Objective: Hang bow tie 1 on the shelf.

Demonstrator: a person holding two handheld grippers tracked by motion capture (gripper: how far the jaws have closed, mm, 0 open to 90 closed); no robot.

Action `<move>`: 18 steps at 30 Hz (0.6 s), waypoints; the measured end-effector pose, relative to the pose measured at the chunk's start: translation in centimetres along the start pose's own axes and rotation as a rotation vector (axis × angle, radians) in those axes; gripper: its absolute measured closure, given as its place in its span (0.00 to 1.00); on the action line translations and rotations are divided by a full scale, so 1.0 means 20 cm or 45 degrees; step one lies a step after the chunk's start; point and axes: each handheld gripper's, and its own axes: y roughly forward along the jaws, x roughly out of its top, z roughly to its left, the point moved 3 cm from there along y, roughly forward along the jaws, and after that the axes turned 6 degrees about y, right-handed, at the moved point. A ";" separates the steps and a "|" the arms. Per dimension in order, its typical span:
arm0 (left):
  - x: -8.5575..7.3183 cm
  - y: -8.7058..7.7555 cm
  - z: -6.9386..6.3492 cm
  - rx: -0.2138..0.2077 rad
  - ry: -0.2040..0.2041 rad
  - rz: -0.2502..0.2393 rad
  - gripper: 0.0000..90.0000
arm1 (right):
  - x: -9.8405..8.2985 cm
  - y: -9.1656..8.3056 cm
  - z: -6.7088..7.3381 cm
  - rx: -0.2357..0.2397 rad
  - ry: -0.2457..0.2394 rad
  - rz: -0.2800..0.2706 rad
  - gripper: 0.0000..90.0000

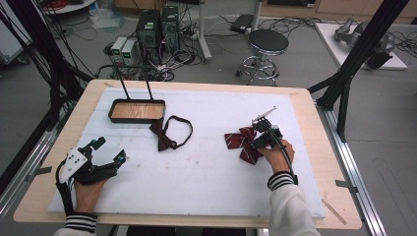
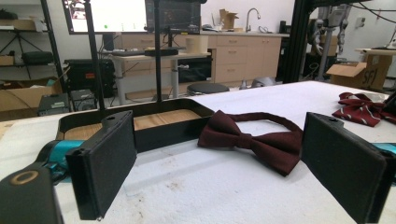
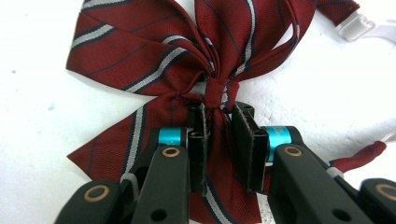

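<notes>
Item: striped bow tie (image 1: 244, 142), dark red with grey-and-navy stripes, soft woven cloth. Lies flat on the white surface (image 1: 196, 172), well to the right of the black tray (image 1: 136, 110).

Grip: right gripper (image 3: 219, 140) has its jaws clenched on the tie just below the centre knot, cloth pinched between the pads; the person's right hand (image 1: 278, 155) holds it low over the tie.

Handling, by judgement: light, limp, no stiffness; the wings will droop and swing once lifted. Not fragile, somewhat slick. The knot is the best place to hold, being the thickest and most central point; a grip on a wing would let the piece fold and slide. The pale strap end (image 3: 357, 25) beyond the knot may trail or snag.

Second item: plain maroon bow tie (image 2: 254, 137) with its neck loop, just beside the tray's near right corner.

Left gripper (image 1: 105, 155): jaws released and wide, nothing between them, resting at the surface well left of the tray's front.
</notes>
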 end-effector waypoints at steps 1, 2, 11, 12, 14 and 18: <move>0.00 0.00 0.00 0.000 0.001 0.000 0.13 | 0.00 -0.01 0.00 0.001 -0.005 -0.010 0.85; 0.00 0.00 0.00 0.000 0.000 0.000 0.13 | 0.00 -0.01 0.00 0.003 -0.002 -0.020 0.85; 0.00 0.00 0.00 0.003 0.000 -0.001 0.13 | 0.01 -0.06 0.00 0.022 -0.030 -0.110 0.85; 0.00 0.00 0.00 0.002 -0.003 -0.001 0.13 | 0.01 -0.07 0.00 0.027 -0.035 -0.128 0.85; 0.00 0.00 0.00 0.000 0.000 0.001 0.13 | 0.02 -0.11 0.03 0.045 -0.050 -0.179 0.85; 0.00 0.00 0.00 0.000 0.000 0.001 0.12 | 0.02 -0.15 0.05 0.062 -0.071 -0.254 0.85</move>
